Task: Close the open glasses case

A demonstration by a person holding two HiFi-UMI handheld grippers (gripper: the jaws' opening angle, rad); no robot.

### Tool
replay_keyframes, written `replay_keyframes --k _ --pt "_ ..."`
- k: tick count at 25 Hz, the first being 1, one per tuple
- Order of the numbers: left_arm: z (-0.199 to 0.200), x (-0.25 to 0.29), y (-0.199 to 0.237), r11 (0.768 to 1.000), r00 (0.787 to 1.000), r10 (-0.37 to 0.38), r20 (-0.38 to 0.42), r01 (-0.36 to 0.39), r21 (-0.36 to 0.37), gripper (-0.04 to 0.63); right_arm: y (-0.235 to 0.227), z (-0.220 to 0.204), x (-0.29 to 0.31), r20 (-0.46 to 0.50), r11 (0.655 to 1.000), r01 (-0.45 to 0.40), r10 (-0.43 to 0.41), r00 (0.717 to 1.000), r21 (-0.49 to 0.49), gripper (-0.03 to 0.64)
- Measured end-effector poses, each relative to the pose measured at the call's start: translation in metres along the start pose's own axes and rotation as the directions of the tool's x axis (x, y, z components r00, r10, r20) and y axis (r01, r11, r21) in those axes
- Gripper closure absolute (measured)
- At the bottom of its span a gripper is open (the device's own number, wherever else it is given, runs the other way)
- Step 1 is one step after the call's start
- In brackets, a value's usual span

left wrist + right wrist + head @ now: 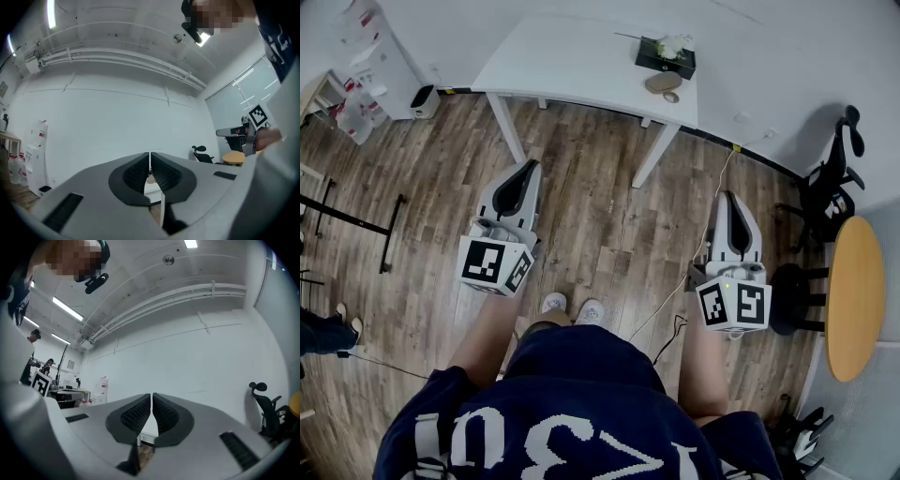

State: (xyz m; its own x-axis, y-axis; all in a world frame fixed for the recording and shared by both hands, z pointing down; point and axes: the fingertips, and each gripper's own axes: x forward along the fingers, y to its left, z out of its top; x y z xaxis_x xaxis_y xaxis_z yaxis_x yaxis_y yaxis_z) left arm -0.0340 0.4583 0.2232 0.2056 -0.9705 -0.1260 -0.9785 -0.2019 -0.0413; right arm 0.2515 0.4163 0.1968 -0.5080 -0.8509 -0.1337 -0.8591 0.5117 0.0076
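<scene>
Glasses case (663, 82): 1 tan oval thing on the far right part of the white surface (581, 66), just in front of a black tissue box (666, 58) w/ white tissue poking out. Too small to tell if the lid is up or down. It's well apart from both tools.

Rest, big to small:
- Wood-plank floor (600, 197) fills most of the head view.
- 1 person (572, 403) in a navy top w/ big white characters across it. They're seen upside down & look like digits, but can't be read for sure.
- 1 white surface on white legs, against the far wall.
- 1 round table (855, 295) w/ orange-wood top at the right edge.
- 1 black office chair (830, 173) beyond it.
- 1 white cabinet (35, 159) in the left gripper view, w/ red-white labels that are unreadable.
- 2 tools, held out front approx level over the floor. Left tool (529, 169): jaws pressed together, only a thin slit, nothing between. Right tool (733, 199): jaws pressed together too, nothing pinched.
- 2 marker cubes, 1 per tool: left cube (495, 265), right cube (734, 305). Both have black-white square patterns, no letters.
- 2 white shoes (554, 302), side by side between the arms.
</scene>
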Motion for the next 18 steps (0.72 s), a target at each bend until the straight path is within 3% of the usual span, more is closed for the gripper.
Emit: replay_keyframes --k 12,18 --pt "-0.004 0.016 -0.011 1.000 1.000 -0.011 0.001 0.011 -0.013 0.572 -0.004 0.003 0.009 0.023 1.000 -0.028 0.028 0.999 -0.007 0.588" --pt "-0.002 0.030 -0.010 1.000 1.000 -0.016 0.002 0.016 -0.019 0.572 -0.012 0.005 0.023 0.053 0.999 -0.032 0.030 0.998 0.035 0.586"
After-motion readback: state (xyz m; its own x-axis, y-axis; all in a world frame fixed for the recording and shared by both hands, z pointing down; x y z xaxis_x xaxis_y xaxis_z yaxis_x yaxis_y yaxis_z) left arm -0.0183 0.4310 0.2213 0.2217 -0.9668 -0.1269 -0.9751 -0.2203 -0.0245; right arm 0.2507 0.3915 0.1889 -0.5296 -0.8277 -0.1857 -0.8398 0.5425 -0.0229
